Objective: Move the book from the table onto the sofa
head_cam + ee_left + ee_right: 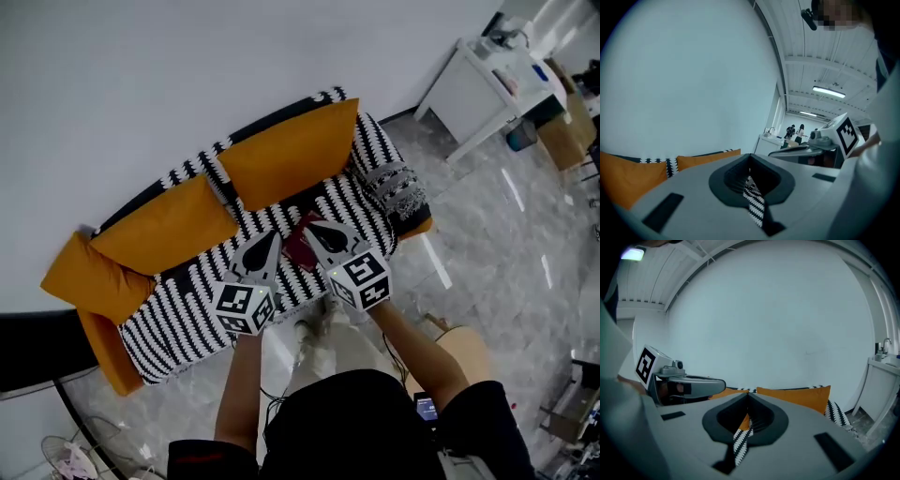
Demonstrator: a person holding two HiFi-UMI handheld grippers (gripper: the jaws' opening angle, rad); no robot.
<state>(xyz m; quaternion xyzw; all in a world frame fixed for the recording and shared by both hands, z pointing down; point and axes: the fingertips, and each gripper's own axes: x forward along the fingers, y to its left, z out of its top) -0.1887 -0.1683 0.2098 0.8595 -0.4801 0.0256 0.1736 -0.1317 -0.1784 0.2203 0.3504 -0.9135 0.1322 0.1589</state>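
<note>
The book [298,246] lies on the striped seat of the sofa [178,323]. It shows only as a dark red patch between the two grippers. The right gripper [310,226] covers its right part, so its cover and full outline cannot be made out. The left gripper [273,235] hangs just beside the book's left edge in the head view; how high either gripper is above the seat I cannot tell. Both are empty. The left one's fingers [693,187] are pressed together, with only a sliver of striped fabric showing through the slit behind the tips. The right one's fingers [806,423] meet the same way, with a bit of orange cushion [797,397] and stripes in the slit. Neither gripper view shows the book. The person's arms [239,394] hide the sofa's front edge. A white counter [473,89] stands well apart at the top right, with things on it too small to tell.
</note>
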